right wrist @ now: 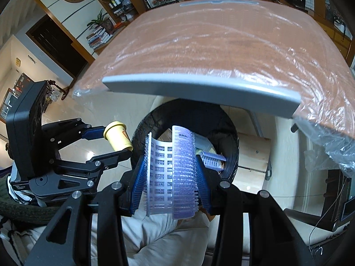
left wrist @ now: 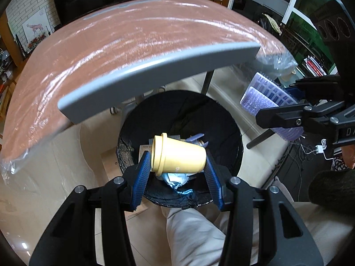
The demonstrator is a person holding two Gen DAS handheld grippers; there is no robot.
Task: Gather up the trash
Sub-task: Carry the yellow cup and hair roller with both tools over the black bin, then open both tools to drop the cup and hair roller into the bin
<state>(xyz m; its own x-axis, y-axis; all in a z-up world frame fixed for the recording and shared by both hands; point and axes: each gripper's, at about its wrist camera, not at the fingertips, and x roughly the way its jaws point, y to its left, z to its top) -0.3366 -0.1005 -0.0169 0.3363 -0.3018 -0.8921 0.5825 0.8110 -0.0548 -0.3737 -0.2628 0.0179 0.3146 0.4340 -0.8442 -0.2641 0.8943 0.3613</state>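
My left gripper (left wrist: 176, 170) is shut on a yellow paper cup (left wrist: 177, 155) that lies sideways between its blue pads, held over the open black trash bin (left wrist: 230, 133). The cup also shows in the right wrist view (right wrist: 117, 138). My right gripper (right wrist: 170, 177) is shut on a purple hair roller (right wrist: 172, 170) and holds it over the same bin (right wrist: 228, 133). The roller also shows in the left wrist view (left wrist: 264, 99). Crumpled blue-white trash (left wrist: 176, 178) and another purple roller (right wrist: 212, 158) lie inside the bin.
A brown table wrapped in clear plastic (left wrist: 133, 35) with a grey edge (left wrist: 159, 75) overhangs the bin. A person's leg in beige trousers (left wrist: 195, 232) is below the grippers. A wooden crate (right wrist: 253, 155) stands beside the bin on the pale floor.
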